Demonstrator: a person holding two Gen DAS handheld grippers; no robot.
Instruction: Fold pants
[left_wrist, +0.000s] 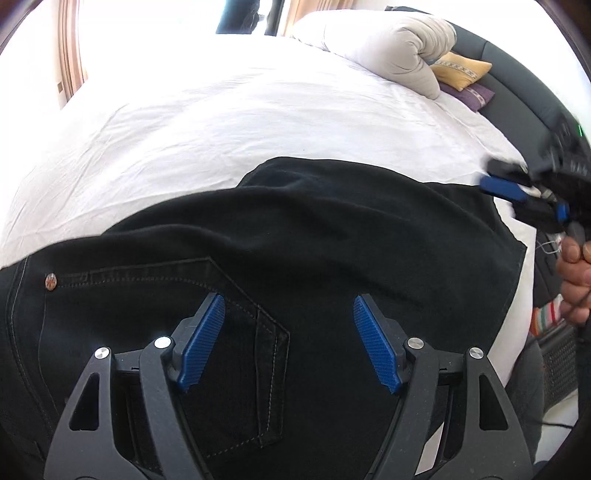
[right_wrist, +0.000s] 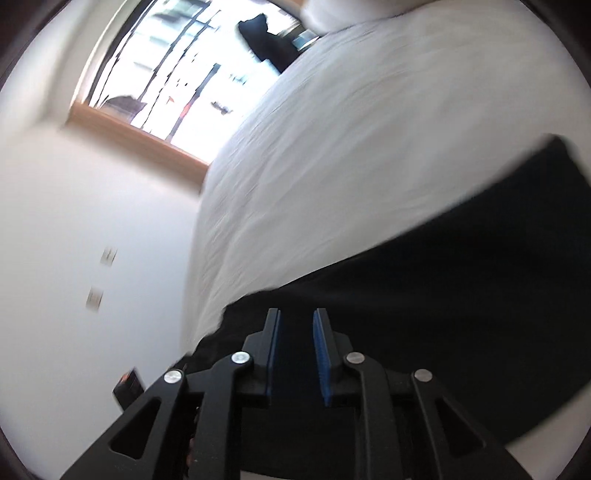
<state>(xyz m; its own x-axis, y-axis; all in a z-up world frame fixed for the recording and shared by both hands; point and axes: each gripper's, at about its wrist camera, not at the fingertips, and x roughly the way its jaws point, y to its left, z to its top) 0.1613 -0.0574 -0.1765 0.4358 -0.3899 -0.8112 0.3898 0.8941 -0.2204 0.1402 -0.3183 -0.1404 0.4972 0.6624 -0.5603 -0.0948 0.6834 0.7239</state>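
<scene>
Black pants lie spread on the white bed, back pocket and rivet facing up near me. My left gripper is open and empty, hovering just above the pocket area. My right gripper shows in its own blurred view with the jaws a narrow gap apart over the edge of the pants; I cannot tell whether cloth is between them. It also shows in the left wrist view at the pants' far right edge, held by a hand.
A rolled white duvet, a yellow cushion and a purple cushion lie at the bed's far right. A dark headboard curves behind them. A window and white wall lie beyond the bed.
</scene>
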